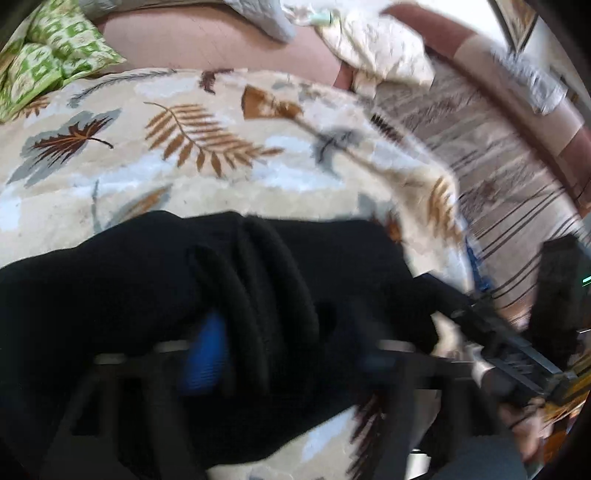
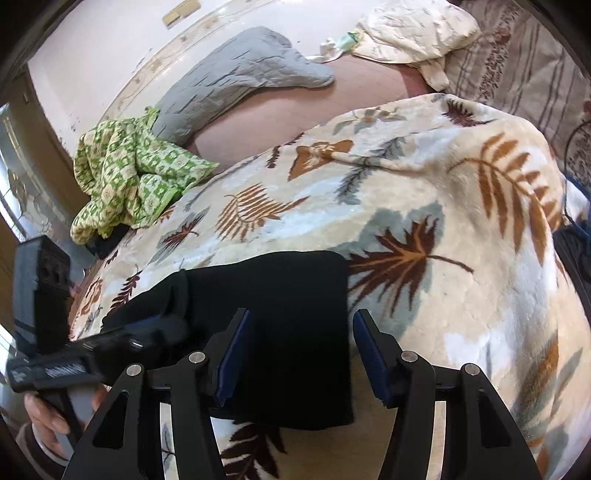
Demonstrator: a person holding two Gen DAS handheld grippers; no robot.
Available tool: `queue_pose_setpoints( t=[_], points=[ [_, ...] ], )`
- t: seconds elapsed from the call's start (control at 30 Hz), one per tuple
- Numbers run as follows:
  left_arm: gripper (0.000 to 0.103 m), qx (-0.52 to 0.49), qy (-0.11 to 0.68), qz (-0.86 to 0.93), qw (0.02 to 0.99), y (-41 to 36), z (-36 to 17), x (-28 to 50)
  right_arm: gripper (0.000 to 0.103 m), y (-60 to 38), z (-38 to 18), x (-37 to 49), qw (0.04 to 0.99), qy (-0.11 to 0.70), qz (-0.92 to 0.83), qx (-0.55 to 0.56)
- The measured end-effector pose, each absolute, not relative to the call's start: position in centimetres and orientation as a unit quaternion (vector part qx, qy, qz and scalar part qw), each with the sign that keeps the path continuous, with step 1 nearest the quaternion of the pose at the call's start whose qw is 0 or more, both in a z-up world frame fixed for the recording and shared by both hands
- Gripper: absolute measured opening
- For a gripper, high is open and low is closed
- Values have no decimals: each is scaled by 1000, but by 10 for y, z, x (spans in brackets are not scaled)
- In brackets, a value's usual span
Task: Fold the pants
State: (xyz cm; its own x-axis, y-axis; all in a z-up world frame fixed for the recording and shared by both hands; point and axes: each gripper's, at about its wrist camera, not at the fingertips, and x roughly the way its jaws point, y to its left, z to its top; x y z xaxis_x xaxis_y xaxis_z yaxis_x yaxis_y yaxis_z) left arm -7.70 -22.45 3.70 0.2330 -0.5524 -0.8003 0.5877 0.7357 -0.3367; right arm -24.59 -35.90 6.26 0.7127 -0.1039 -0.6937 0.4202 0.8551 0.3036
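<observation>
Black pants (image 2: 280, 325) lie folded on a leaf-patterned blanket (image 2: 424, 206). In the right wrist view my right gripper (image 2: 301, 354) is open and empty, its blue-padded fingers (image 2: 369, 354) standing over the near right part of the pants. My left gripper (image 2: 155, 328) reaches in from the left, with its tips in the bunched left edge of the pants. In the blurred left wrist view the pants (image 1: 147, 295) are gathered in ridges between the fingers of my left gripper (image 1: 291, 354), which seems shut on the cloth. My right gripper (image 1: 491, 336) shows at right.
A green checked cloth (image 2: 129, 177) lies at the blanket's far left. A grey quilted pillow (image 2: 240, 77) and a cream pillow (image 2: 413, 29) lie on the pink sheet behind. A striped rug (image 1: 498, 166) covers the floor beyond the bed's edge.
</observation>
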Motion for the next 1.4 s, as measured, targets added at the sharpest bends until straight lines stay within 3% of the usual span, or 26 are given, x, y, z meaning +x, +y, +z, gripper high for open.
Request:
queue_pose_setpoints(
  t=[0.1,0.27,0.4,0.5,0.63,0.77,0.93,1.03,1.4],
  points=[
    [13,9,502,-364,785,-220,39,-77,58,-360,66,-247,901,342,-148,222],
    [12,5,481,-360,800,-192,61,-82,57,-344,74,-234,911,341,-119,199],
    [13,2,507,-351,787,-188,42,-75,50,-324,65,-215,910,367,-115,157],
    [20,-1,512,-346,786,-188,37,-75,50,-320,51,-204,900,392,-129,138],
    [57,-11,499,-321,805,-169,48,-72,53,-315,57,-206,900,393,-135,129],
    [58,-36,498,-298,814,-138,51,-67,53,-301,68,-206,910,376,-103,142],
    [58,-53,491,-273,825,-98,58,-72,53,-259,44,-174,903,412,-60,106],
    [67,-62,476,-253,840,-76,63,-80,53,-241,39,-166,904,416,-85,54],
    [73,-51,447,-180,875,-26,62,-93,53,-226,57,-163,906,409,-54,96]
  ],
)
